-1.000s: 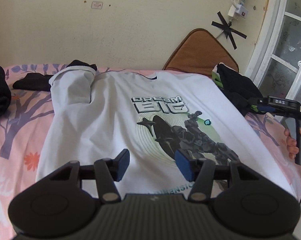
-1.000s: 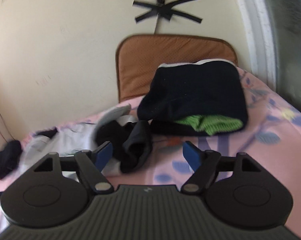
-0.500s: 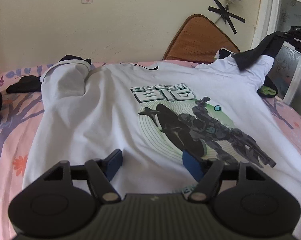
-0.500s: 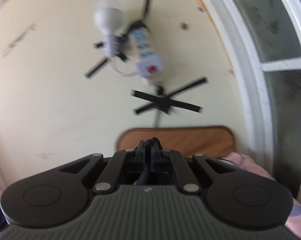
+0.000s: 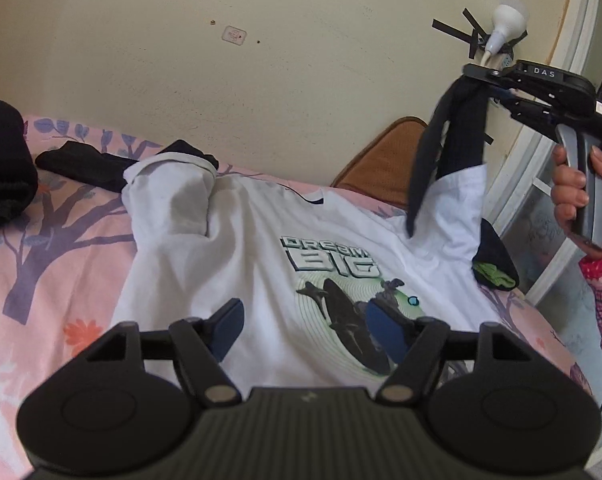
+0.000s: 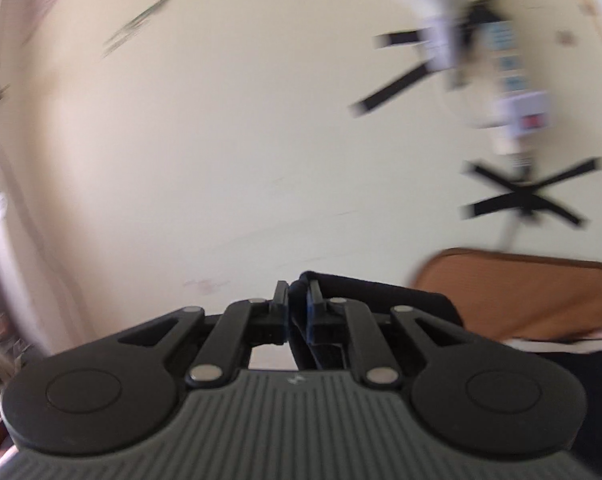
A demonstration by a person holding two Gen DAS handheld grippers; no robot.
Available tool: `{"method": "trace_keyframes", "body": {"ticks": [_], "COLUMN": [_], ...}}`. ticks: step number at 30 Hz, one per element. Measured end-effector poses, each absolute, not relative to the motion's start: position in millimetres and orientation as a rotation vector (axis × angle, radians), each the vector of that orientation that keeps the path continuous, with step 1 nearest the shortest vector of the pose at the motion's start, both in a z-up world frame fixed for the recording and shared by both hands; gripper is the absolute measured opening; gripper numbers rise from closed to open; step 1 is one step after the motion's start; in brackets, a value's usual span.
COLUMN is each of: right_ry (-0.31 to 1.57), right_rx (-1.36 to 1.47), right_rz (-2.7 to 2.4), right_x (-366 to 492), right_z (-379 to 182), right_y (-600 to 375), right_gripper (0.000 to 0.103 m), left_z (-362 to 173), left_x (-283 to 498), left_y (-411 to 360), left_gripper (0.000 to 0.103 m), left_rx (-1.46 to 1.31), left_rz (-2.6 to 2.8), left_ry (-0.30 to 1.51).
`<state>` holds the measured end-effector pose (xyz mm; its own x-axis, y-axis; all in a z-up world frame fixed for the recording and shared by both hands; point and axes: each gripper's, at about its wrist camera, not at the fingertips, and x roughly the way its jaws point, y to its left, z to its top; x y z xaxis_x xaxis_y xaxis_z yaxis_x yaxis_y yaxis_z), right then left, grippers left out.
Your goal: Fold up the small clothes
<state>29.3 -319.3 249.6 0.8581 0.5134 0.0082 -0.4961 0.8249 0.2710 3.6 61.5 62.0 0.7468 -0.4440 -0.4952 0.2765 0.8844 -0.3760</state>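
A white T-shirt (image 5: 229, 264) with a "DREAM BIG" print lies spread on the pink floral bed (image 5: 53, 272). My left gripper (image 5: 305, 326) is open and empty, low over the shirt's lower part. My right gripper (image 6: 297, 304) is shut on the shirt's black-trimmed right sleeve (image 5: 449, 140) and holds it high above the bed, pulling the white cloth up with it. It also shows in the left wrist view (image 5: 471, 74) at the upper right. In the right wrist view the dark sleeve trim (image 6: 381, 292) sits between the shut jaws.
A black garment (image 5: 5, 168) lies at the bed's far left, another dark piece (image 5: 81, 164) by the left sleeve. A black and green folded garment (image 5: 495, 264) lies at the right. A brown cushion (image 5: 381, 168) leans on the wall. A window frame (image 5: 541, 160) stands right.
My right gripper went from open over the bed to shut on the sleeve and has lifted it higher. My left gripper has stayed open over the shirt and tilted up a little.
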Motion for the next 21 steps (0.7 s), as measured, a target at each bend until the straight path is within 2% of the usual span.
{"method": "trace_keyframes", "body": {"ticks": [1, 3, 10, 11, 13, 17, 18, 19, 20, 21], "right_ry": [0.096, 0.093, 0.272, 0.304, 0.373, 0.511, 0.527, 0.538, 0.552, 0.554], "right_rx": [0.2, 0.124, 0.27, 0.267, 0.243, 0.33, 0.357, 0.371, 0.373, 0.377], "right_rz": [0.561, 0.497, 0.359, 0.364, 0.338, 0.3, 0.302, 0.308, 0.328, 0.351], "right_x": [32, 30, 30, 29, 35, 73, 78, 85, 91, 93], "right_z": [244, 221, 136, 126, 109, 81, 76, 73, 72, 71], "right_y": [-303, -292, -345, -347, -343, -350, -352, -354, -355, -355], "right_gripper": [0.056, 0.072, 0.073, 0.074, 0.085, 0.084, 0.081, 0.061, 0.042, 0.007], "left_z": [62, 63, 75, 76, 79, 72, 65, 59, 50, 42], "left_x": [4, 8, 59, 71, 98, 161, 177, 189, 202, 209], "left_y": [64, 69, 54, 50, 40, 7, -1, -7, -13, -17], "left_gripper": [0.069, 0.069, 0.069, 0.069, 0.069, 0.069, 0.069, 0.069, 0.065, 0.055], "left_rx": [-0.289, -0.289, -0.238, -0.238, -0.259, -0.222, -0.201, -0.187, -0.177, -0.176], "left_rz": [-0.393, -0.387, -0.379, -0.372, -0.359, -0.255, -0.218, -0.182, -0.147, -0.138], "left_ry": [0.612, 0.62, 0.647, 0.656, 0.669, 0.701, 0.726, 0.752, 0.79, 0.823]}}
